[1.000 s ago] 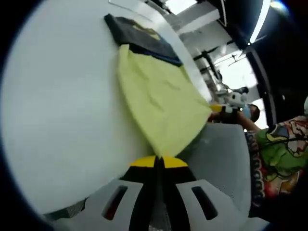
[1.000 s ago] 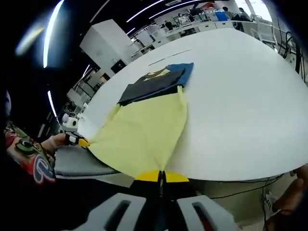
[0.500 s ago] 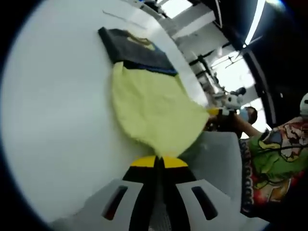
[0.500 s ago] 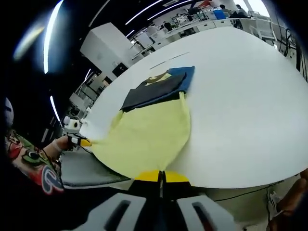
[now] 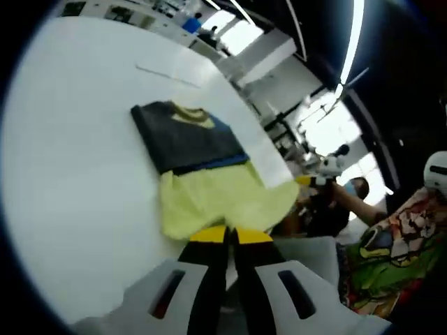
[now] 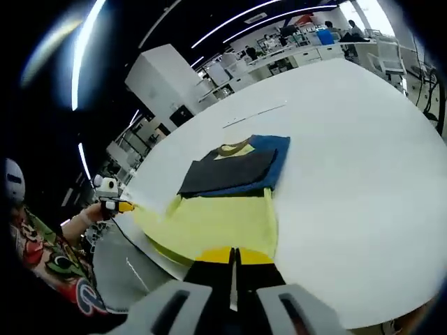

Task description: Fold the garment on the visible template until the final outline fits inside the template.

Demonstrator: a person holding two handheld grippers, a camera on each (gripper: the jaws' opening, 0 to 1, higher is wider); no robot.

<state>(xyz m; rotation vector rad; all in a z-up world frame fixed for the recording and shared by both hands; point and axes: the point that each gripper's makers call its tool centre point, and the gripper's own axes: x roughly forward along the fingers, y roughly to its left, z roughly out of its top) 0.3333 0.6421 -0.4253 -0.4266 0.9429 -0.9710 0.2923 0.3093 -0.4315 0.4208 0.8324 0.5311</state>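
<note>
White worktop (image 6: 363, 139) carries the garment (image 6: 220, 202); its yellow lower part has bunched shorter since earlier, lifted toward the dark folded top. Both grippers' (image 5: 225, 234) (image 6: 234, 255) jaws stay pinching its hem.

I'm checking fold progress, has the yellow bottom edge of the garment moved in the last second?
Yes. The yellow hem, clamped in both grippers, has been carried toward the dark folded part of the garment; less yellow cloth now lies between them on the white table.
</note>
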